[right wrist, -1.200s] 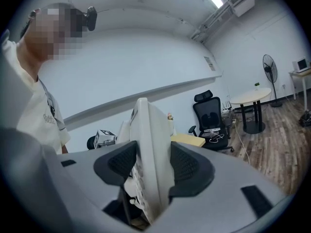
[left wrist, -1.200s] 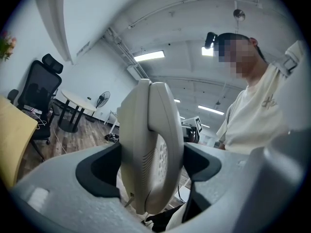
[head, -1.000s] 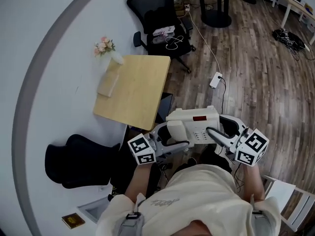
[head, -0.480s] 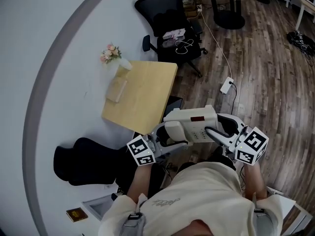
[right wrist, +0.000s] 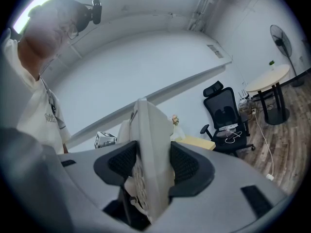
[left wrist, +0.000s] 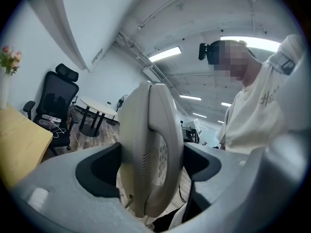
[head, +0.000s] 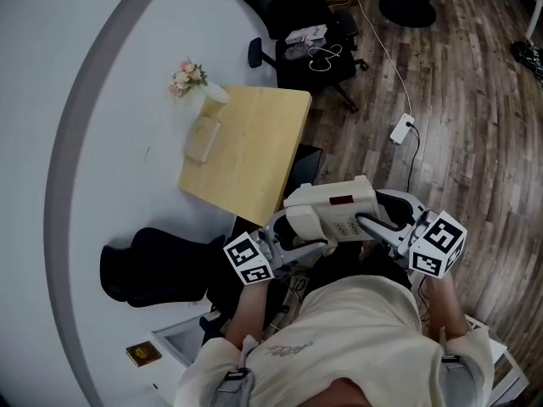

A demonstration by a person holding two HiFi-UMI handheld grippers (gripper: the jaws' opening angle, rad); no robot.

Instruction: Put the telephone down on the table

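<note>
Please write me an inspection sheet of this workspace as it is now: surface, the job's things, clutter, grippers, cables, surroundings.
Surface: wooden table, mostly bare.
Job's things: telephone, held in the air, not on the table.
Clutter: flat tan box on the table; flowers at its far corner.
Grippers: left gripper and right gripper, each shut on the telephone.
Cables: white power strip with its cord on the floor; loose cables on a chair seat.
Surroundings: black office chair, wooden floor, white wall.
</note>
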